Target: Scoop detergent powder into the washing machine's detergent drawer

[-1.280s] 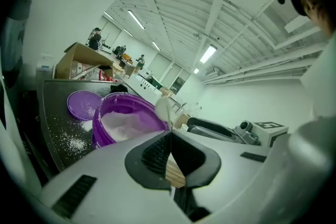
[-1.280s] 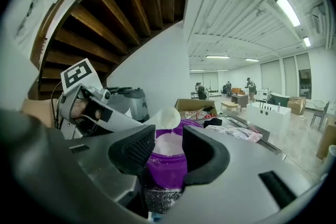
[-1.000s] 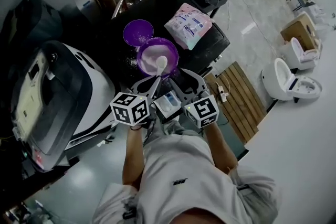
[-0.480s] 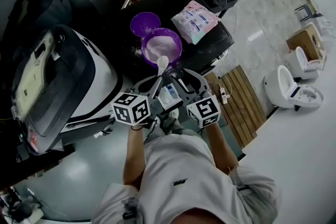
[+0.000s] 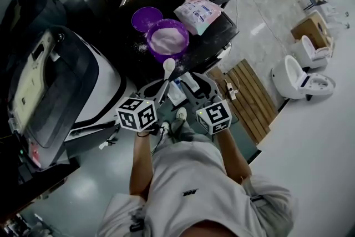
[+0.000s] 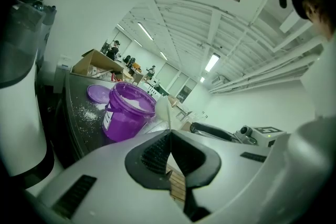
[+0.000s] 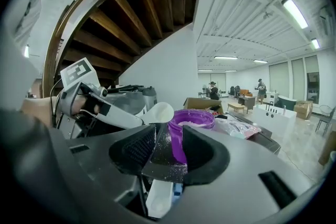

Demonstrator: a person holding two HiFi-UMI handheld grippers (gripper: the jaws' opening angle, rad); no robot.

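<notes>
One clamp only: pinching the handle of the white scoop (image 6: 164, 110) tight in the left gripper (image 6: 169, 134), with its bowl up just short of the purple detergent tub (image 6: 121, 123) on the black table (image 5: 217, 36). Holding the right gripper (image 7: 168, 138) spread and empty alongside, over the detergent drawer (image 7: 158, 201) near the washing machine (image 5: 105, 80).

No print can be read. The pouch (image 5: 198, 10) near the desk's (image 5: 213, 36) far right corner carries blue print too small to make out. The tub (image 6: 126, 115) bears a blurred white label. The shirt (image 5: 188, 175) has a tiny dark mark. The left cube (image 5: 137, 115) and right cube (image 5: 214, 117) show only square black-and-white patterns.
</notes>
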